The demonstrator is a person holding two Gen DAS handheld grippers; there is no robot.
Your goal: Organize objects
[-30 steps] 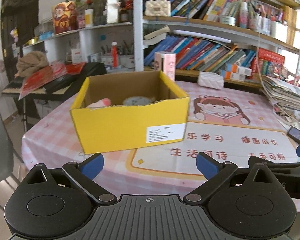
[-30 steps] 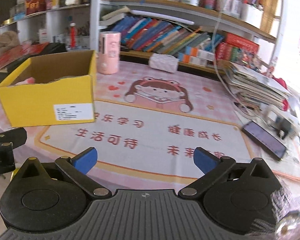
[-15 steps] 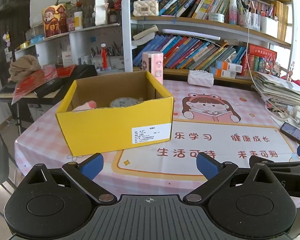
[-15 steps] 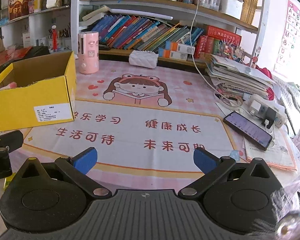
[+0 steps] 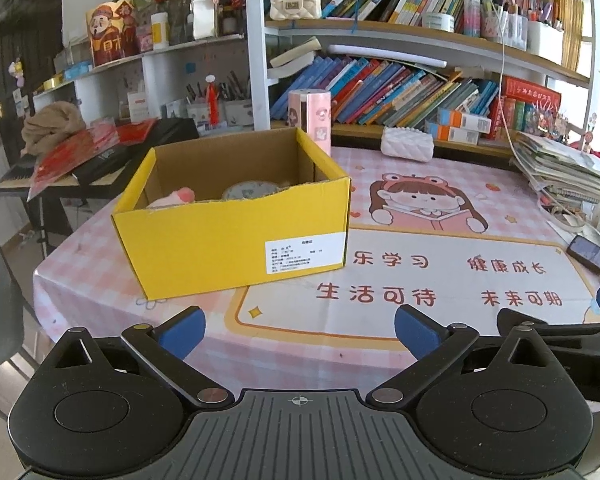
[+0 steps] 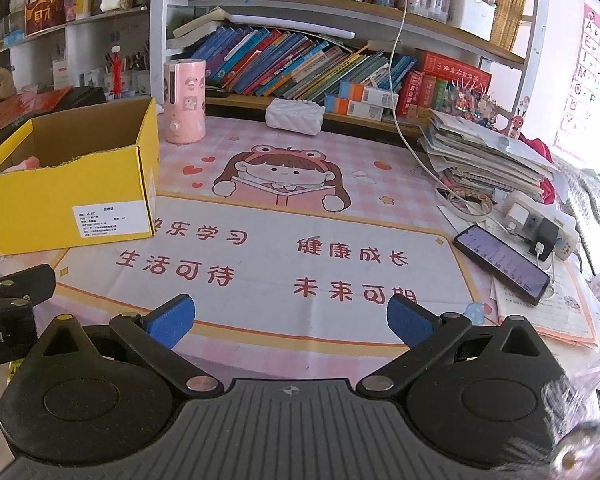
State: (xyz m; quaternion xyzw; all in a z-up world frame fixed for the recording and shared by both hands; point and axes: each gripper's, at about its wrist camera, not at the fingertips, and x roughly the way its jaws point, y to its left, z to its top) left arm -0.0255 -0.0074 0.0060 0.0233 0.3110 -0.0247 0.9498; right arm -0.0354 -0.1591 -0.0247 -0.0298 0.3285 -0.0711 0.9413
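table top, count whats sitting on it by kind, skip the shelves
box: 1
pink canister: 1
white pouch: 1
phone: 1
power strip: 1
paper stack: 1
total: 6

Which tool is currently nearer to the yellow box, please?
Left. The left tool sits open just in front of the yellow box; the right tool, also open, is off to the box's right.

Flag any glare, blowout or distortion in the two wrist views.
Left wrist view: strong fisheye bend in the shelves, dark vignette in the corners, window blown out at far right. Right wrist view: same curvature, wall poster washed out by daylight, lower right corner smeared; phone and yellow box stay sharp.
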